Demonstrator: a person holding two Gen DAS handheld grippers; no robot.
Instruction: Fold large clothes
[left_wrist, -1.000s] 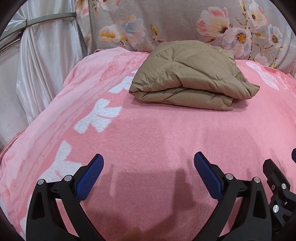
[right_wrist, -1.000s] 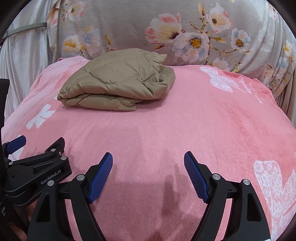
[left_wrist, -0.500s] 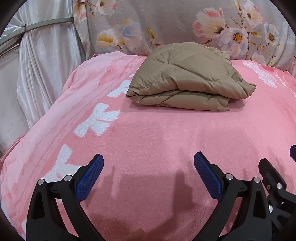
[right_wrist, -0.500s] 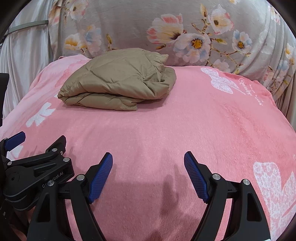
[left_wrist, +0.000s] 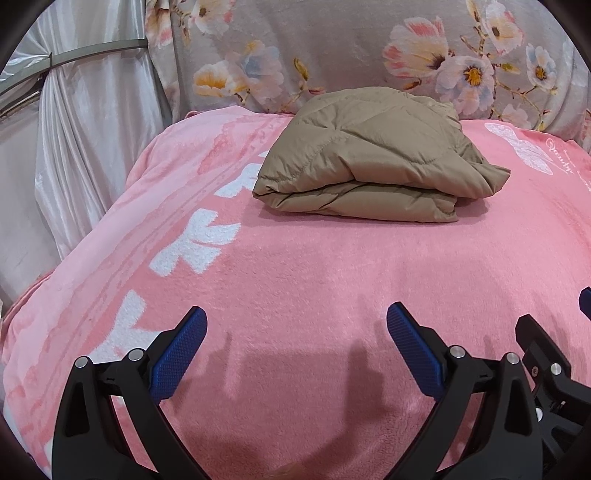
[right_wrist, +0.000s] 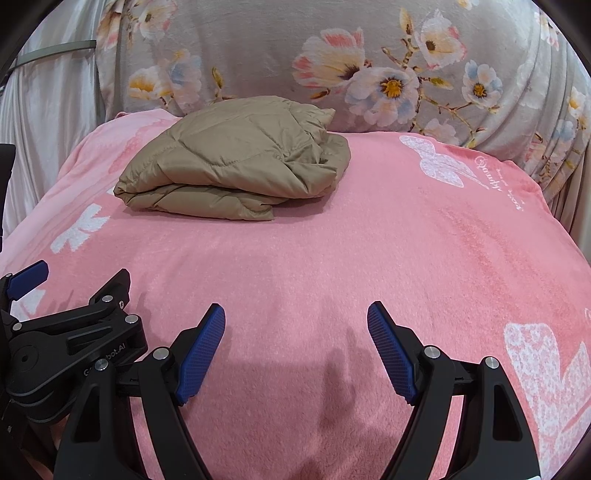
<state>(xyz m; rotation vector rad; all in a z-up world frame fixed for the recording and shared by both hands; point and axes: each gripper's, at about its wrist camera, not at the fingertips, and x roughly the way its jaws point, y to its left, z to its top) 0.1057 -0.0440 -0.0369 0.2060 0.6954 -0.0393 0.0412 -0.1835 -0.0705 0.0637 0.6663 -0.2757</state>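
A tan quilted jacket (left_wrist: 369, 158) lies folded in a thick bundle at the far side of the pink blanket (left_wrist: 295, 280); it also shows in the right wrist view (right_wrist: 236, 162). My left gripper (left_wrist: 297, 317) is open and empty, low over the blanket, well short of the jacket. My right gripper (right_wrist: 295, 314) is open and empty too, beside the left one, which shows at the left edge of the right wrist view (right_wrist: 66, 332). The right gripper's side shows at the right edge of the left wrist view (left_wrist: 546, 354).
A grey floral cloth (right_wrist: 369, 66) hangs behind the blanket. A white satin curtain (left_wrist: 85, 122) hangs at the left. The pink blanket has white bow prints (left_wrist: 199, 243) along its left side and drops off at the left and right edges.
Both grippers have drawn back slightly and tilted; the jacket sits a little higher and farther in both views. The jaws stay open and the jacket has not moved.
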